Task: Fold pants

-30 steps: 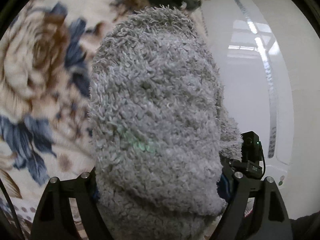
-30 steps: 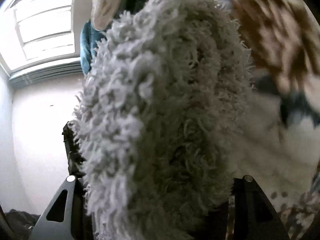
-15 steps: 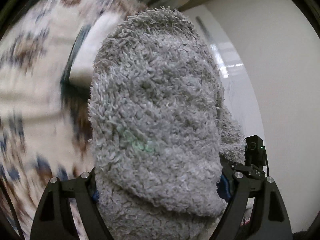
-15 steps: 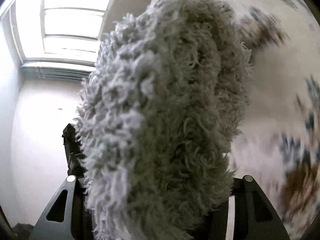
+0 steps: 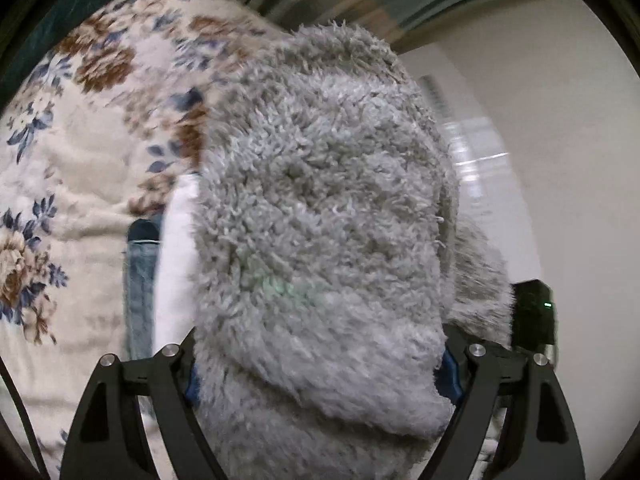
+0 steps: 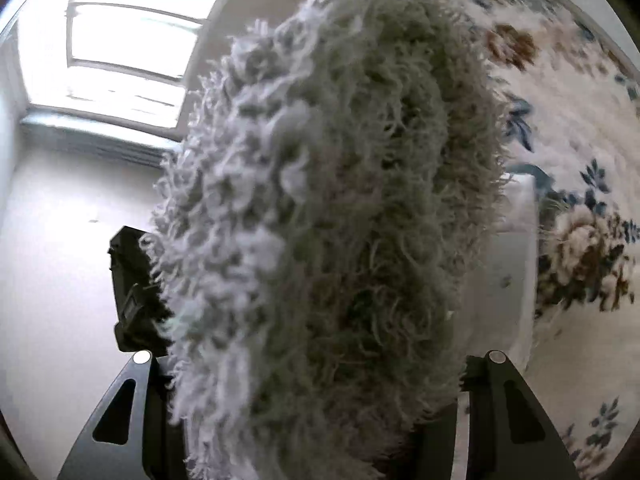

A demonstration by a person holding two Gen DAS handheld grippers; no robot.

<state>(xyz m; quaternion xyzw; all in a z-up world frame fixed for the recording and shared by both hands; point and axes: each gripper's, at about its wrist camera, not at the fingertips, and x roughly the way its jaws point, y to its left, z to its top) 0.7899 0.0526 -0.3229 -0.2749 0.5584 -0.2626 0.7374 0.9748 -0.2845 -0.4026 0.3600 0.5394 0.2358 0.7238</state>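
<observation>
Both the left hand-held gripper (image 5: 320,368) and the right hand-held gripper (image 6: 316,384) are clamped on the fluffy grey pants (image 5: 320,220), held up above the floral bed (image 5: 80,160), and thick pile could slip, spoiling the fold.

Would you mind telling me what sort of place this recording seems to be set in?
Most likely a bedroom at home. A plush floral blanket covers a wide soft surface like a bed, folded clothes lie on it, and a large window brightens plain white walls.
</observation>
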